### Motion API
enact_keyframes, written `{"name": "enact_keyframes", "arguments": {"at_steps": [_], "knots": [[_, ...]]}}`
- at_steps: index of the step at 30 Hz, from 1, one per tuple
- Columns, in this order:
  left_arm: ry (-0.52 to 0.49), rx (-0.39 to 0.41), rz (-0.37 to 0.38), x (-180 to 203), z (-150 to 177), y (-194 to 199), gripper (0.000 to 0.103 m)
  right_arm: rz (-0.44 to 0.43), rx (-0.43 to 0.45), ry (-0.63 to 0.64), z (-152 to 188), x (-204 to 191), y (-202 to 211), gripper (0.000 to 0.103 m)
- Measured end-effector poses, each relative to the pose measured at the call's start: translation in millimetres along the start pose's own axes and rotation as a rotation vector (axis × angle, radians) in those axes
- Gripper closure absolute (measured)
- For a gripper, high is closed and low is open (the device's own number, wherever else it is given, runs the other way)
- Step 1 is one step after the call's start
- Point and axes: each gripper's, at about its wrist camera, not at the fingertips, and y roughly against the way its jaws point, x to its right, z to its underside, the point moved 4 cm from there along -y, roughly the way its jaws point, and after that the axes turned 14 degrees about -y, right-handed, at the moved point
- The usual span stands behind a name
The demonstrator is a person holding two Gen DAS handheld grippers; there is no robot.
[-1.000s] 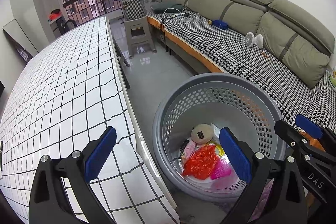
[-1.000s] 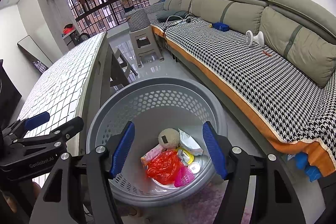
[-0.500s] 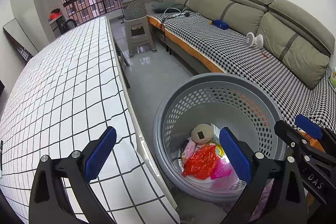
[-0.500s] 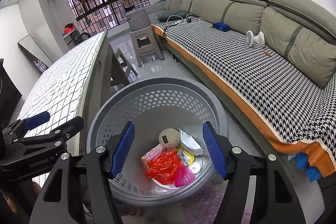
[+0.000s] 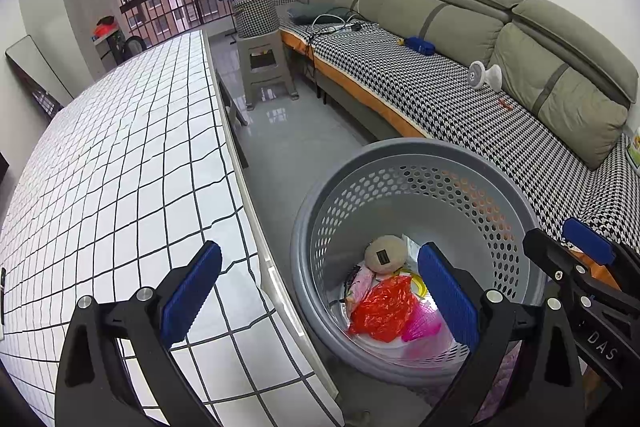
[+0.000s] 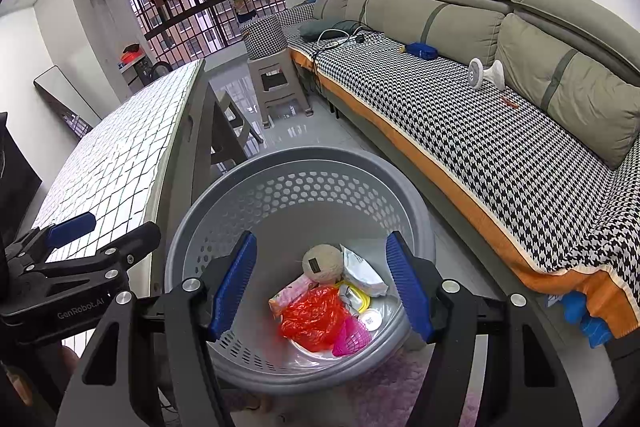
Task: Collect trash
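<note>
Trash (image 6: 320, 315) lay in the grey basket (image 6: 280, 167) directly beneath the right gripper (image 6: 320, 287), whose jaws gaped empty. The left gripper (image 5: 320, 295) hung beside it, spread wide, straddling the table (image 5: 120, 167) edge and basket rim.

Next to no change over the last sec. Right wrist view: bkgd shifts by a hair at most. The stool (image 6: 278, 87) by the sofa looks a touch off from where it sat 1 s and 0.5 s ago (a faint wobble of the right gripper (image 6: 320, 285), too small to give a direction). Left wrist view: no shift I can make out for the left gripper (image 5: 320, 295), the basket (image 5: 400, 155) or the trash in it.
</note>
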Motion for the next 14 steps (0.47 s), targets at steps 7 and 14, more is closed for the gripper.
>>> {"name": "enact_keyframes", "arguments": {"at_steps": [7, 14], "knots": [[-0.001, -0.003, 0.000, 0.2, 0.7, -1.9, 0.006, 0.000, 0.000, 0.000, 0.1, 0.1, 0.0, 0.039], [-0.002, -0.001, 0.000, 0.1, 0.0, -1.5, 0.006, -0.002, 0.000, 0.001, -0.2, -0.5, 0.2, 0.039]]}}
